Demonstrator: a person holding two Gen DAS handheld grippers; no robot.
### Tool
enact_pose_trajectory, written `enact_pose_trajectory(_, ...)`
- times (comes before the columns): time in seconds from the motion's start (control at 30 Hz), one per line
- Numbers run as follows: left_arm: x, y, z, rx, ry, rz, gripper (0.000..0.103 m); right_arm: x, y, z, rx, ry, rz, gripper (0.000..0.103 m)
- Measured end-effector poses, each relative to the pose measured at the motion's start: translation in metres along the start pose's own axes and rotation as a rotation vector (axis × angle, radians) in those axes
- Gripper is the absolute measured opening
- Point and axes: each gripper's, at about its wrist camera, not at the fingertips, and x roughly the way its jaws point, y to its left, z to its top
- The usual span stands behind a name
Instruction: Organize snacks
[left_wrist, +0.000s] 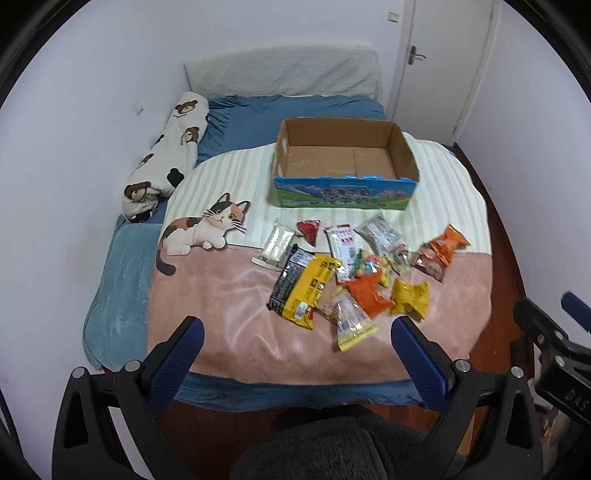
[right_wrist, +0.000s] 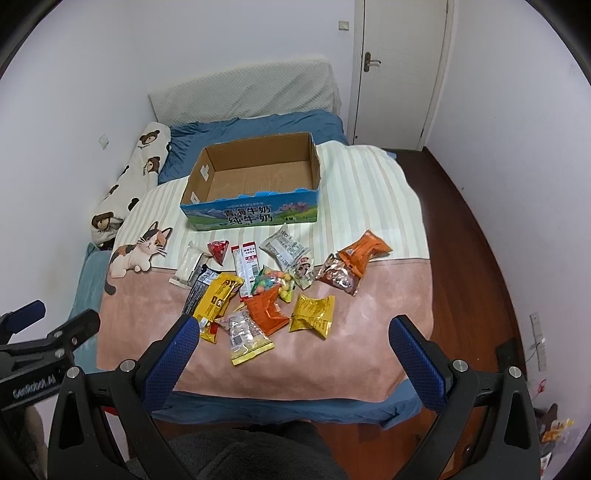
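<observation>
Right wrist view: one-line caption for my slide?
Open right gripper above mixed snack packets before empty blue-fronted cardboard box.

Left gripper (left_wrist: 297, 332) open over blanket (left_wrist: 229, 295); snacks (left_wrist: 354, 269) piled near empty box (left_wrist: 343, 192).

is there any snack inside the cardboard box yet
No, the cardboard box shows only its bare brown floor, and the snack packets all lie on the blanket in front.

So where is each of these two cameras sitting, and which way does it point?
Left wrist: on the open left gripper, facing the bed; the right gripper shows at its edge.
Right wrist: on the open right gripper, same direction.
Both share the empty open cardboard box with blue printed front and the pile of snack packets.
</observation>
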Motion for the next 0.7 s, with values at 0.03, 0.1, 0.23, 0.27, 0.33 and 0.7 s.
enact_pose_trajectory(0.03,0.008,0.005,0.002,-0.011,0.009,0.002,0.103,0.006,0.000,-0.002,0.002,0.010,0.001,0.103)
enact_pose_trajectory(0.1,0.029,0.010,0.004,-0.028,0.030,0.008,0.103,0.025,0.000,-0.002,0.016,0.045,0.011,0.103)
enact_pose_trajectory(0.23,0.075,0.019,0.008,-0.032,0.091,0.039,0.103,0.069,-0.002,-0.003,0.053,0.126,0.027,0.103)
enact_pose_trajectory(0.27,0.088,0.022,0.008,-0.031,0.114,0.041,0.103,0.080,-0.003,-0.005,0.062,0.145,0.030,0.103)
enact_pose_trajectory(0.33,0.118,0.028,0.008,-0.029,0.160,0.048,0.103,0.107,-0.006,-0.007,0.091,0.198,0.054,0.103)
enact_pose_trajectory(0.7,0.271,0.023,0.013,0.067,0.370,-0.011,0.103,0.258,0.000,-0.029,0.185,0.399,0.126,0.103)
